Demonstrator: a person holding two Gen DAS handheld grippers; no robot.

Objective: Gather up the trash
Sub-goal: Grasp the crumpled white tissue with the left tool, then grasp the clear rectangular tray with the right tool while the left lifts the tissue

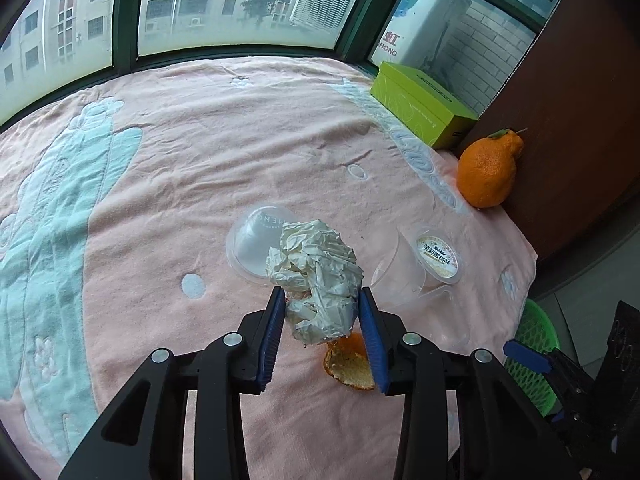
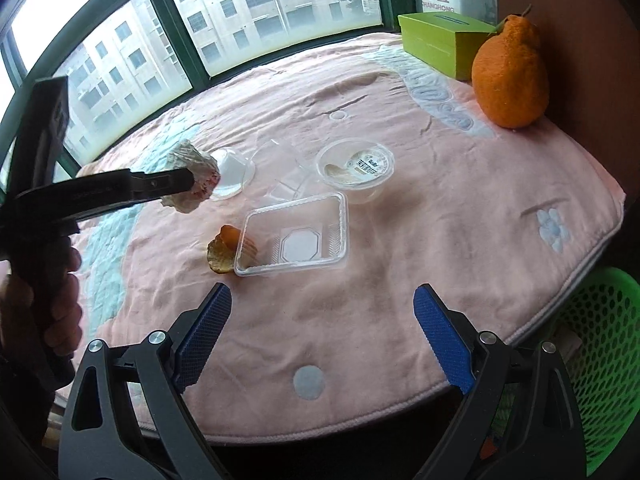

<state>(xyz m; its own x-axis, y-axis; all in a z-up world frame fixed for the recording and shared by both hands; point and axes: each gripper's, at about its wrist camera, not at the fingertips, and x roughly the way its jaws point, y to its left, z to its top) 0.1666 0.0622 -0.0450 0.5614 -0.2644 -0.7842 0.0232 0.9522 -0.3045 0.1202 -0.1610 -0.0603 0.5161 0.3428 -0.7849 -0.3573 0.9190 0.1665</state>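
My left gripper [image 1: 322, 300] is shut on a crumpled wad of white paper [image 1: 316, 264], held just above the pink towel; the right wrist view shows the same wad [image 2: 192, 184] in the air at the left. An orange peel [image 1: 352, 364] [image 2: 224, 252] lies under it, against a clear rectangular tray [image 2: 296, 236]. A labelled jelly cup [image 2: 354, 168] [image 1: 436, 256], a tipped clear cup [image 1: 396, 272] and an upturned plastic cup [image 1: 256, 240] sit behind. My right gripper [image 2: 323, 293] hangs open over bare towel near the table's front edge.
A green mesh basket [image 2: 600, 360] [image 1: 532, 360] stands on the floor off the table's right edge. A whole orange [image 2: 510, 76] and a green box [image 2: 436, 40] sit at the back right by a brown wall. Windows run behind the towel-covered table [image 2: 480, 220].
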